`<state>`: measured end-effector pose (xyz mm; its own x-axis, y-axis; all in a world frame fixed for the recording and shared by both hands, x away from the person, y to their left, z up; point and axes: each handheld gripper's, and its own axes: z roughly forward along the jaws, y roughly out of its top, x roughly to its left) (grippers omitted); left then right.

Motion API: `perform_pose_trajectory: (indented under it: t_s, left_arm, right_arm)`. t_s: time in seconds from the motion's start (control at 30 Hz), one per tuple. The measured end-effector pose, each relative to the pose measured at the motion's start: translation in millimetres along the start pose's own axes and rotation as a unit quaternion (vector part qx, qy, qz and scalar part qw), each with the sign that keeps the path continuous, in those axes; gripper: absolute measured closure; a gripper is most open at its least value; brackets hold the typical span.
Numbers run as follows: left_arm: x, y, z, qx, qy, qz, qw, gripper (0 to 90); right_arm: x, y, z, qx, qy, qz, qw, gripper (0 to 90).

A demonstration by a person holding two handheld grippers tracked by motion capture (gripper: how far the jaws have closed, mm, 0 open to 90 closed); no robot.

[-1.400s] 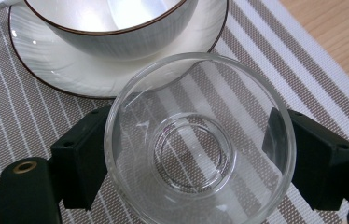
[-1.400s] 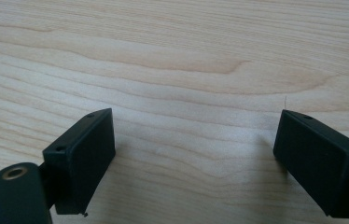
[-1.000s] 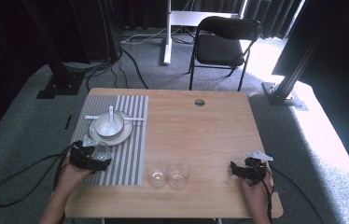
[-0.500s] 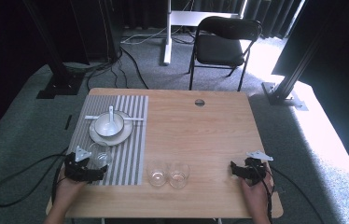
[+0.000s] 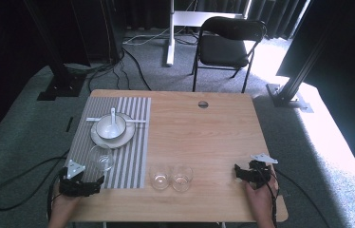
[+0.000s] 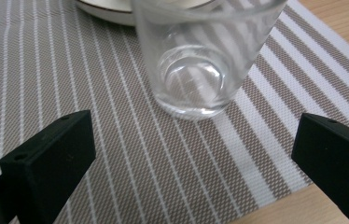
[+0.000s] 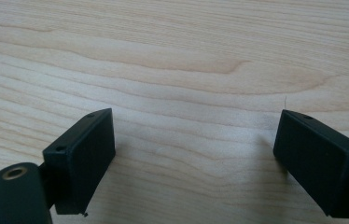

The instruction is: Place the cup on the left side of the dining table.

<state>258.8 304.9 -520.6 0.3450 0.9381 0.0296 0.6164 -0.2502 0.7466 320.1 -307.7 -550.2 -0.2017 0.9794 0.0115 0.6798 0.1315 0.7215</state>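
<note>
Left tool (image 6: 182,154) is sitting spread near the glass (image 6: 200,60); the glass is looking fragile and slippery, so grip its lower wall.

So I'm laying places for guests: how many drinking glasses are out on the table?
3. One glass stands on the striped placemat, just ahead of the left gripper. Two glasses stand side by side on the bare wood near the front edge.
</note>
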Motion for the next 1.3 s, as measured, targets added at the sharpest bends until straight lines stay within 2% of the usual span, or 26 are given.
perform_pose_trajectory:
  t_s: [0.1, 0.17, 0.23, 0.33, 0.4, 0.5, 0.53, 0.57, 0.63, 0.77, 0.93, 1.1, 1.17, 1.3]
  left_arm:
    - [0.2, -6.1, -5.4, -0.007, 0.011, -0.006, 0.9999, 0.1]
    - [0.0, -8.4, -7.0, -0.010, 0.011, -0.013, 0.9998, 0.1]
    - [-0.3, -14.8, -10.6, -0.009, 0.028, -0.014, 0.9995, 0.1]
    - [-0.2, -22.2, -13.0, -0.006, 0.024, -0.024, 0.9994, 0.1]
    - [-1.1, -27.8, -14.6, -0.005, 0.033, -0.021, 0.9992, 0.1]
    - [0.1, -32.8, -16.6, -0.001, 0.033, -0.025, 0.9991, 0.1]
    - [1.8, -37.2, -20.0, -0.011, 0.032, -0.039, 0.9987, 0.1]
    - [2.4, -38.8, -22.1, -0.014, 0.038, -0.041, 0.9983, 0.1]
    - [3.7, -41.3, -26.4, -0.019, 0.045, -0.043, 0.9979, 0.1]
    - [6.1, -46.7, -33.3, -0.015, 0.058, -0.040, 0.9974, 0.1]
    - [7.8, -56.7, -37.6, -0.013, 0.060, -0.045, 0.9971, 0.1]
    - [7.5, -63.3, -41.4, -0.011, 0.065, -0.039, 0.9970, 0.1]
    - [7.9, -65.1, -42.9, -0.012, 0.061, -0.044, 0.9971, 0.1]
    - [8.1, -68.9, -45.0, -0.008, 0.067, -0.043, 0.9968, 0.1]
  right_arm:
    - [0.0, 0.0, 0.0, 0.000, 0.000, 0.000, 1.0000, 12.1]
    - [-0.1, 0.0, 0.0, 0.000, 0.000, 0.000, 1.0000, 12.1]
    - [0.0, 0.0, 0.0, 0.000, 0.000, 0.000, 1.0000, 12.1]
    - [0.0, 0.0, 0.0, 0.000, 0.000, 0.000, 1.0000, 12.1]
    - [0.0, 0.0, 0.0, 0.000, 0.000, 0.000, 1.0000, 12.1]
    - [0.0, 0.0, 0.0, 0.000, 0.000, 0.000, 1.0000, 12.1]
    - [0.0, 0.0, 0.0, 0.000, 0.000, 0.000, 1.0000, 12.1]
    - [0.0, 0.0, 0.0, 0.000, 0.000, 0.000, 1.0000, 12.1]
    - [0.0, 0.0, 0.0, 0.000, 0.000, 0.000, 1.0000, 12.1]
    - [0.0, 0.0, 0.0, 0.000, 0.000, 0.000, 1.0000, 12.1]
    - [0.0, 0.0, 0.0, 0.000, 0.000, 0.000, 1.0000, 12.1]
    - [0.0, 0.0, 0.0, 0.000, 0.000, 0.000, 1.0000, 12.1]
    - [0.0, 0.0, 0.0, 0.000, 0.000, 0.000, 1.0000, 12.1]
    - [0.0, 0.0, 0.0, 0.000, 0.000, 0.000, 1.0000, 12.1]
